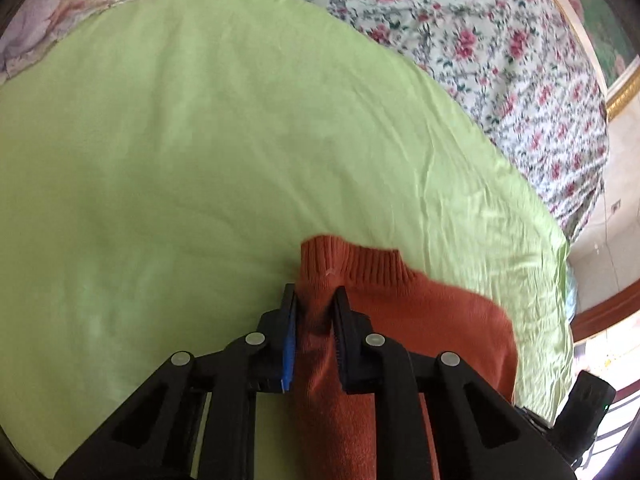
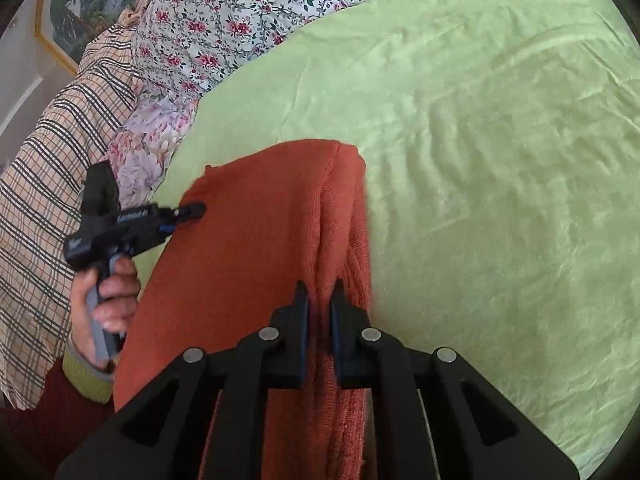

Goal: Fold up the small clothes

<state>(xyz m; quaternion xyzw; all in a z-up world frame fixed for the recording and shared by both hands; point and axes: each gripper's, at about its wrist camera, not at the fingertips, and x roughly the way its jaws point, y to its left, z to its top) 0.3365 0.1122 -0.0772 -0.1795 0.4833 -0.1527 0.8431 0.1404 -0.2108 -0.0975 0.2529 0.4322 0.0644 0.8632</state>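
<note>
A small rust-orange knit sweater hangs above the light green sheet, held between both grippers. My left gripper is shut on the sweater near its ribbed collar. My right gripper is shut on a bunched fold of the sweater at its other side. In the right wrist view the left gripper shows at the sweater's left edge, held by a hand. The sweater's lower part is hidden behind the gripper bodies.
The green sheet covers a bed. A floral quilt lies along its far side. A plaid cloth and a floral pillow lie at the left in the right wrist view. A framed picture hangs on the wall.
</note>
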